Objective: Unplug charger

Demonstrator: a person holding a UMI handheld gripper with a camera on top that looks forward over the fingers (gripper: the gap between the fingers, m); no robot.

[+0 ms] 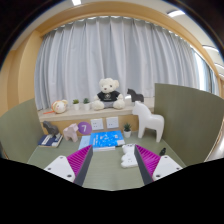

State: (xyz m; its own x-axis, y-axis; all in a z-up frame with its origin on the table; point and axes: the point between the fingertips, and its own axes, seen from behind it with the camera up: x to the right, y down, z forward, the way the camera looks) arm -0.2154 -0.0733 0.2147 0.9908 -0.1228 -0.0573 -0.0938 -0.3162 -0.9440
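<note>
Gripper view: the tool (110, 163) hovers with its fingers spread, nothing between them. The white charger (127, 156) sits low centre of the frame, just ahead of the right finger, on the desk (105, 175). A crooked approach may knock it sideways or brush the blue box (103, 141) behind.
</note>
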